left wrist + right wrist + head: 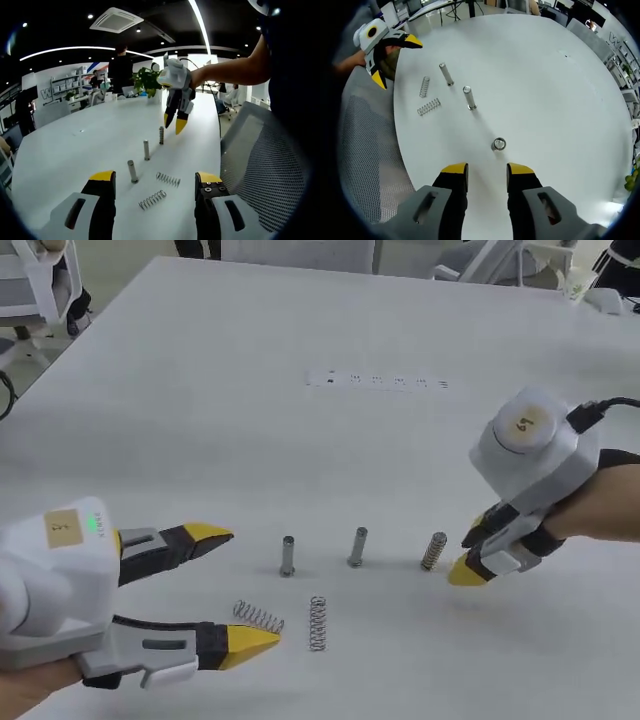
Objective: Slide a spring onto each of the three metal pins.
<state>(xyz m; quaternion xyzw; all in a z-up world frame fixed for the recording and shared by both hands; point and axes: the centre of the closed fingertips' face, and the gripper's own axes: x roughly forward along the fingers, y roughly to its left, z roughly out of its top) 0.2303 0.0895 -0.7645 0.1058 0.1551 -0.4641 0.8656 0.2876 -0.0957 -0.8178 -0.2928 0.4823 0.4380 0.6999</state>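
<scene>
Three metal pins stand in a row on the white table (200, 410). The left pin (288, 555) and middle pin (358, 546) are bare. The right pin carries a spring (434, 551), seen from above as a ring (499, 144). Two loose springs (258, 616) (318, 622) lie in front of the bare pins. My left gripper (232, 587) is open, its jaws spread wide just left of the loose springs (168, 179) (152, 199). My right gripper (465, 570) hovers just right of the sprung pin, jaws a little apart with nothing between them (487, 172).
A flush power strip (375, 380) is set in the table farther back. A grey mesh chair (260, 160) stands at the near table edge. Office chairs (30, 290) stand beyond the far left corner.
</scene>
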